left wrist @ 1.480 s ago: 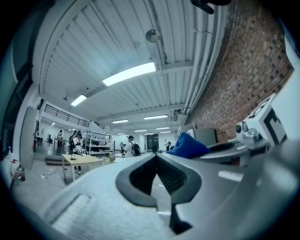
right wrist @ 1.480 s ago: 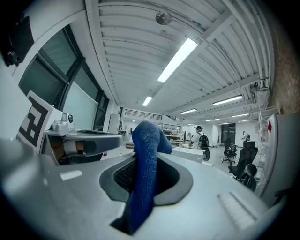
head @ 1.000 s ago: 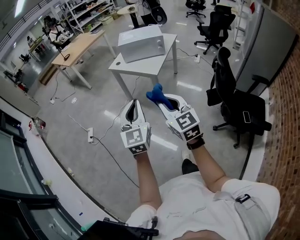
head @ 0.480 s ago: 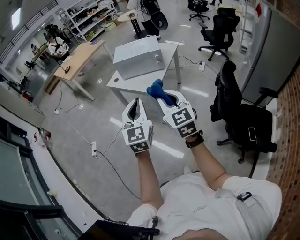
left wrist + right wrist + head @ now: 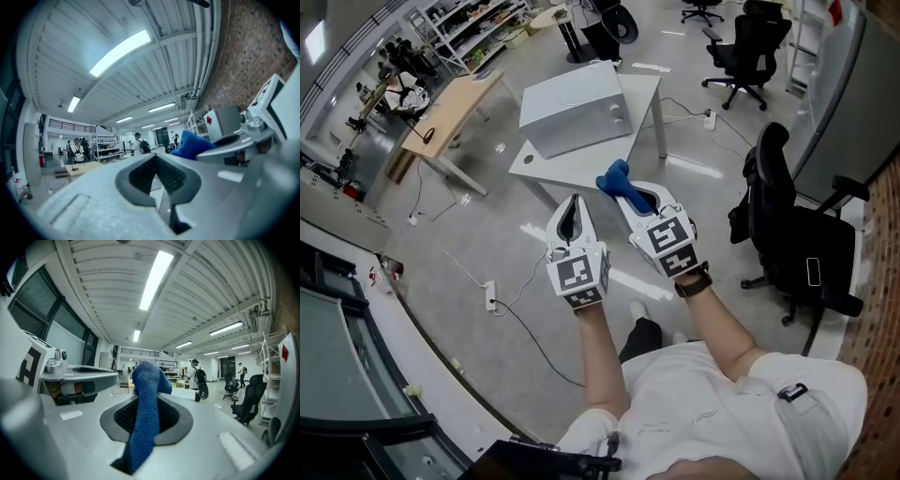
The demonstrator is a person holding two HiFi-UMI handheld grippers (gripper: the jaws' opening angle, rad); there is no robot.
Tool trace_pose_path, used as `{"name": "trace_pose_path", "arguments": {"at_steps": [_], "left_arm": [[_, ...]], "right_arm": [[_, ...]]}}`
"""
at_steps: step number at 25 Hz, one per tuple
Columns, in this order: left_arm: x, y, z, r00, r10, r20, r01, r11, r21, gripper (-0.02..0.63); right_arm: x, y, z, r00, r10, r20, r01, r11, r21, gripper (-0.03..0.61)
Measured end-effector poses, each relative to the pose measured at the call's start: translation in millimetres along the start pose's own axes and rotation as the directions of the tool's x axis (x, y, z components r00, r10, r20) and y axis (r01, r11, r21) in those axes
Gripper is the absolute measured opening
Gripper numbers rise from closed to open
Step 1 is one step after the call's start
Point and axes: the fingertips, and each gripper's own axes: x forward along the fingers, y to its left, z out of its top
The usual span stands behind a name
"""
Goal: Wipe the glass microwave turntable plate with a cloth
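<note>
My right gripper is shut on a blue cloth, which sticks out past its jaws toward the white table. In the right gripper view the cloth hangs from between the jaws down the middle. My left gripper is beside it on the left, held in the air, shut with nothing in it. A white microwave stands on the table ahead, its door shut. No glass turntable plate shows in any view.
A black office chair stands to the right, and another farther back. A wooden desk and shelves lie to the left. A power strip with cables lies on the floor. People stand far off.
The table and microwave have come nearer as the person walks toward them. Both grippers keep the same pose, the right one still holding the cloth.
</note>
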Motion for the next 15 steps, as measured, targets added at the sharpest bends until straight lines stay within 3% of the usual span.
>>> {"name": "trace_pose_path", "arguments": {"at_steps": [7,15], "left_arm": [[87,22,-16,0.996,-0.087,0.028,0.088,0.996,-0.035,-0.002],[179,86,14,0.977,-0.148,0.151,0.156,0.987,-0.038,0.0]], "right_arm": [[73,-42,-6,0.998,-0.044,-0.034,0.043,0.999,-0.025,0.055],[173,-80,47,0.994,-0.093,0.056,0.098,0.992,-0.079,0.055]]}}
